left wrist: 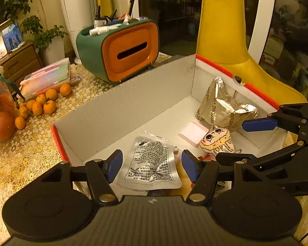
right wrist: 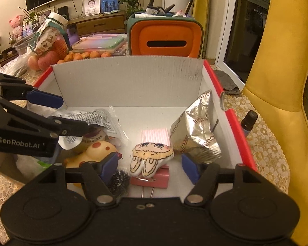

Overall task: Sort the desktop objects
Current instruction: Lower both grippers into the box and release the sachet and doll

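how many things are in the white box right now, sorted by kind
Inside the white box, as far as both views show:
foil packets: 2, the printed flat one and the crumpled one
toys: 2, the cartoon-face plush and the spotted yellow figure
pink pads: 1
pink binder clips: 1
black scrub balls: 1
Total: 7

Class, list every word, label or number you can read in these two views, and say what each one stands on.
"GenRobot.AI": white lettering on the side of the left gripper.
"ZHOUSH", partly cut off: on the crumpled silver foil bag in the white box.
Flat silver packet: dense printed text, too small to read.
Framed pictures on the cabinet: no legible text.
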`<act>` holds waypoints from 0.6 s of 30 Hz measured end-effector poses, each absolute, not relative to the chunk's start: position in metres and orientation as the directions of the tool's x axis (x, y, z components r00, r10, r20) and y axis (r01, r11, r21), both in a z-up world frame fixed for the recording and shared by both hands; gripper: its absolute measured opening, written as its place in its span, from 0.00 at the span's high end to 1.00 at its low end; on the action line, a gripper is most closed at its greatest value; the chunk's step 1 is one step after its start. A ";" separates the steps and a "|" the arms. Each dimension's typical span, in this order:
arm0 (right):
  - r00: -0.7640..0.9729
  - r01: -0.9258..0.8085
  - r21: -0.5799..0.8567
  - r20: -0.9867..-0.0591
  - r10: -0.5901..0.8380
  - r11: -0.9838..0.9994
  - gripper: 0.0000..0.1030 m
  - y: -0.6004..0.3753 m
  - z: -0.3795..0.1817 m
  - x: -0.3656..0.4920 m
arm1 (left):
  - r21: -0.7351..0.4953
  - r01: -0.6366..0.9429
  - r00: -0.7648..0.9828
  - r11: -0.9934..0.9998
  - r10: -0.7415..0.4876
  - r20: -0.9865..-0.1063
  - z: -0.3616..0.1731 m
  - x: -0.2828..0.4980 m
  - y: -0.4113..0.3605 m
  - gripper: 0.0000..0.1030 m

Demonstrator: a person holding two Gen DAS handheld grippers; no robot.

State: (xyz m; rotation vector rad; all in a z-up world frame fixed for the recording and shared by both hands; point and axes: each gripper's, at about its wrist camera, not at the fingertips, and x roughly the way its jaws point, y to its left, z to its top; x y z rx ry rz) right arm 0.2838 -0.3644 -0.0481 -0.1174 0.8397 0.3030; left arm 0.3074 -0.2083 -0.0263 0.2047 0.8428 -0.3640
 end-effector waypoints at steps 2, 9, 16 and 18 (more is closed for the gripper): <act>0.636 -0.310 0.016 -0.740 0.220 0.951 0.33 -0.365 -0.042 0.279 | 0.031 0.389 0.617 0.921 -0.236 -0.751 -0.020 0.302 -0.207 0.39; 0.666 -0.325 0.009 -0.708 0.235 0.946 0.33 -0.362 -0.020 0.260 | 0.028 0.378 0.664 0.926 -0.250 -0.704 0.005 0.276 -0.201 0.39; 0.701 -0.342 0.006 -0.664 0.260 0.940 0.32 -0.360 0.002 0.234 | 0.027 0.363 0.710 0.931 -0.258 -0.655 0.026 0.243 -0.191 0.39; 0.716 -0.353 -0.009 -0.646 0.264 0.936 0.32 -0.359 0.008 0.226 | 0.031 0.348 0.731 0.937 -0.250 -0.635 0.031 0.233 -0.186 0.39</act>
